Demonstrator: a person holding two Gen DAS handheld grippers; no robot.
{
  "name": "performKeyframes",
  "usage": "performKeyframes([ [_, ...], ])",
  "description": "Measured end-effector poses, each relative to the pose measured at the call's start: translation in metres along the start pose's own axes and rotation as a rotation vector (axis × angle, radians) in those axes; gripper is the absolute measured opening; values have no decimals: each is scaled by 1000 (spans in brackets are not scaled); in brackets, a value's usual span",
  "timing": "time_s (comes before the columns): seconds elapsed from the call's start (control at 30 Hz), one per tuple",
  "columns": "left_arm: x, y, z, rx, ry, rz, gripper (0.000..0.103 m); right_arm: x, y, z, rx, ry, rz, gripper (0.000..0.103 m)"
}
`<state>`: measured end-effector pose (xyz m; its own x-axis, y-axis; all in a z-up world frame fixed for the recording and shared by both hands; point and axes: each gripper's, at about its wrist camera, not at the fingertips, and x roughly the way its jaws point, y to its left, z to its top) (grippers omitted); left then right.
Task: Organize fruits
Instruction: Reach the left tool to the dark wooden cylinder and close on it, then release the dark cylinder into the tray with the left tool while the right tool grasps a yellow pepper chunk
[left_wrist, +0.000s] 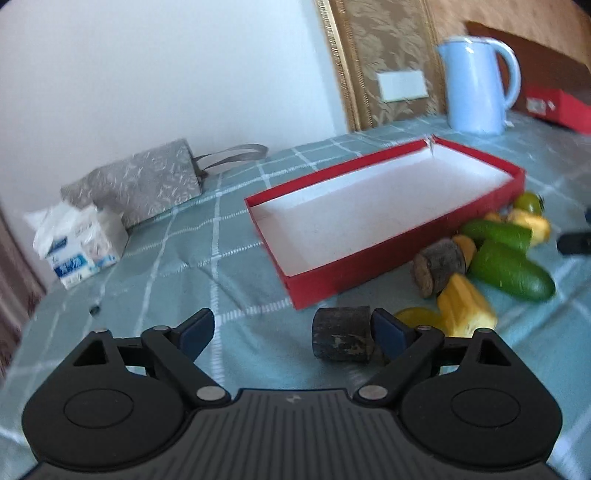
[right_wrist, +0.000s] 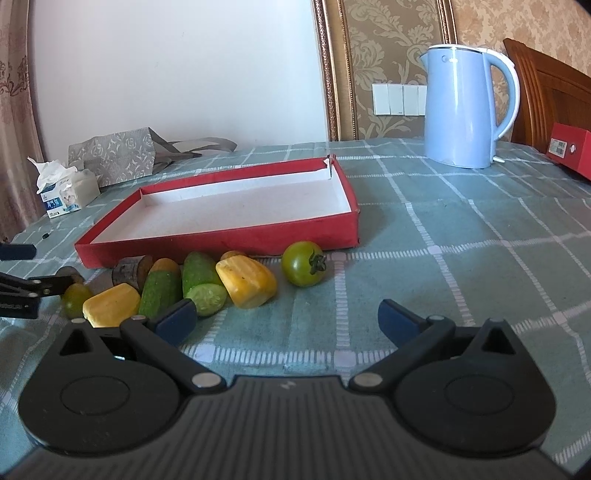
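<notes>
Two low wrist views angled down, both sharing red tray (left_wrist: 369, 266) (right_wrist: 221, 242)

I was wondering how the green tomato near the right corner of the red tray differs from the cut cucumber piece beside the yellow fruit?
The green tomato is round, while the cut cucumber piece is an elongated cylinder. The tomato is whole, with a dark stem cap; the cucumber shows a pale sliced face. The tomato sits apart on the cloth, whereas the cucumber lies packed among other pieces. Both are green and lie outside the red tray.
</notes>
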<state>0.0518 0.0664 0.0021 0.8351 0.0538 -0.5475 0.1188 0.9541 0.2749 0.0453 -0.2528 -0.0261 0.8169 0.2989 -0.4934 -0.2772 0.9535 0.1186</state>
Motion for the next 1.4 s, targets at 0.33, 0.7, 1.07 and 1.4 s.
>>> performKeyframes([
  [0.33,25,-6,-2,-17,32,2,92,1,-2,1,13,3,9,103],
  [0.7,24,-18,-1,-131,33,-25,36,0,-1,1,9,2,9,103],
  [1.07,15,-19,-5,-224,-25,59,35,-3,-3,0,22,-29,22,103],
  [1.4,2,1,-10,-362,-123,64,34,-6,2,2,-79,-39,3,100],
])
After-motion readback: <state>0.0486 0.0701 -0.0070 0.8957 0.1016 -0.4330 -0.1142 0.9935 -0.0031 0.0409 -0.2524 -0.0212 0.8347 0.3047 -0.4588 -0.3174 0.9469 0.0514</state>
